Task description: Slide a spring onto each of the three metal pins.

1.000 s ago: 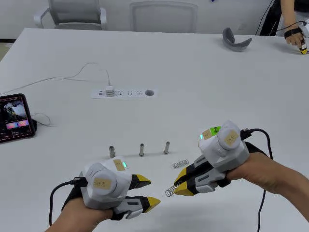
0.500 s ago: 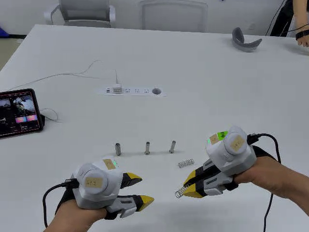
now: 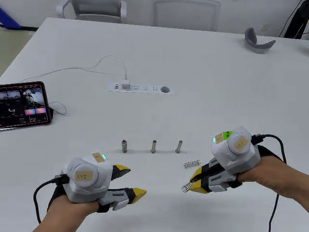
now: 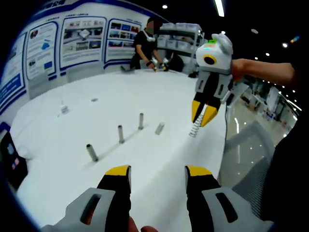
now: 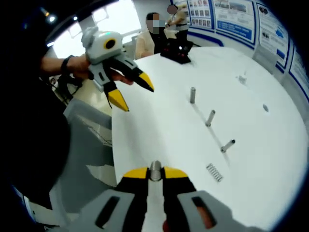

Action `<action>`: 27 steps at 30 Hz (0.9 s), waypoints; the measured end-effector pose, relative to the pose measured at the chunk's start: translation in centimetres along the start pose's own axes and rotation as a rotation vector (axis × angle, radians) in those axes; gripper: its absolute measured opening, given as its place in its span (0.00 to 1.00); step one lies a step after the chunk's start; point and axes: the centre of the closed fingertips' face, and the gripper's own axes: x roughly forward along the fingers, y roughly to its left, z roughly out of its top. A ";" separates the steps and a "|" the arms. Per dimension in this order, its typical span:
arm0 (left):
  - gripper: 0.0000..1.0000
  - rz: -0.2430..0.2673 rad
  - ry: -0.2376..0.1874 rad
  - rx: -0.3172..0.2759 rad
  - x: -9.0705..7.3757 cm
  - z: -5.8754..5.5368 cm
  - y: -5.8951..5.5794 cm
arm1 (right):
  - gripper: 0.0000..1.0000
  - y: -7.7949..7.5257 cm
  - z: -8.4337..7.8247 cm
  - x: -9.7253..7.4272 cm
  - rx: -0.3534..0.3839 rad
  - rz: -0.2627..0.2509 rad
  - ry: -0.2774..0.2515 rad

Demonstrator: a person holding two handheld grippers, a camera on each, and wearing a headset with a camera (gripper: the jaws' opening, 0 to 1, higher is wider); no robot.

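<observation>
My right gripper (image 3: pixel 194 182) is clenched on a spring (image 3: pixel 186 186), pinched at one end; the rest of the coil sticks out past my yellow tips and slants down toward the bench (image 3: pixel 217 87); in the right gripper view that pinched end shows as a small grey ring squeezed between the closed tips. A loose spring (image 3: pixel 191 164) lies flat on the bench just beside those tips, between them and the right pin (image 3: pixel 179 146). The right pin stands in a row with the middle pin (image 3: pixel 153 146) and the left pin (image 3: pixel 124 146), all upright and running along the near half of the bench, parallel to its near edge; whether the left pin already wears a coil I cannot tell. The held spring sits nearer that edge than the row and to the right of it, apart from every pin.

My left gripper (image 3: pixel 134 180) is released, its jaws spread with nothing between them; it hangs by the near edge, nearer than the left pin and well apart from my right gripper.

Each gripper carries tan stickers (image 3: pixel 240 142) with writing too small to read, and a green light (image 3: pixel 227 134); the blue-headed posters (image 4: pixel 84 36) in the gripper views are too blurred to read. A lit tablet (image 3: pixel 24 104) lies at the left edge; a white power strip (image 3: pixel 140 88) lies toward the middle.
</observation>
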 end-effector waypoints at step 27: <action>0.71 0.162 -0.008 -0.134 -3.2 -2.1 5.3 | 0.12 -5.4 2.3 0.9 -0.008 -0.050 0.028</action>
